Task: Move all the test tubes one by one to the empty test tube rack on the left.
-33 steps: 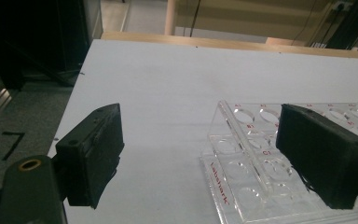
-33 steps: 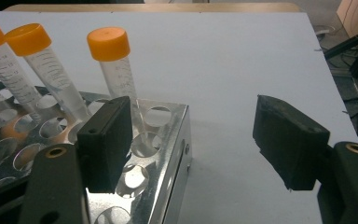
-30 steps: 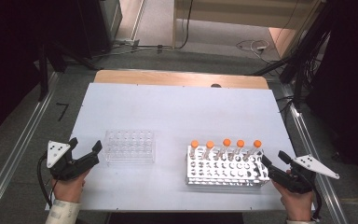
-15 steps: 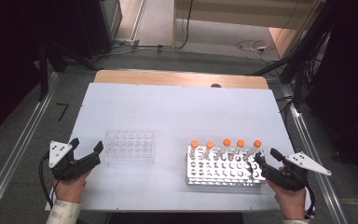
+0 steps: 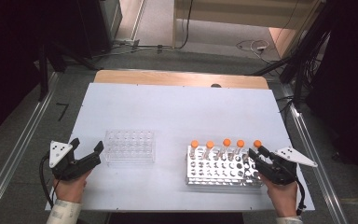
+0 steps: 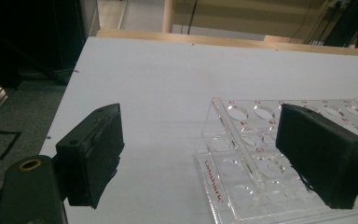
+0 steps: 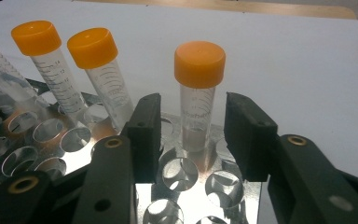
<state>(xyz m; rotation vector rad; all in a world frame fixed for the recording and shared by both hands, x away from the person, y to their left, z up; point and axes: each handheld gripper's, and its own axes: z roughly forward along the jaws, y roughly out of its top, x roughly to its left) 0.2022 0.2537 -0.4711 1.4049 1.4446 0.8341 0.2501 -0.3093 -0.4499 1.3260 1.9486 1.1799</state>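
A metal tube rack (image 5: 223, 173) stands at the front right of the white table (image 5: 177, 112), with several orange-capped tubes (image 5: 226, 143) in its back row. My right gripper (image 5: 257, 152) is at the rack's right end. In the right gripper view its jaws (image 7: 193, 114) flank the rightmost tube (image 7: 199, 65), and a small gap shows on each side. These jaws have just been closing. A clear plastic rack (image 5: 130, 147) sits at the front left. My left gripper (image 5: 88, 145) rests open just left of it, with one corner of the clear rack (image 6: 251, 154) between its jaws (image 6: 200, 119).
A wooden strip (image 5: 182, 78) runs along the table's far edge. Metal rails (image 5: 18, 140) flank the table on both sides, and cables lie on the floor beyond. Bare tabletop stretches behind both racks.
My right gripper has moved left up to the metal rack's right end, and its jaws stand narrower around the last tube. The left gripper has not moved.
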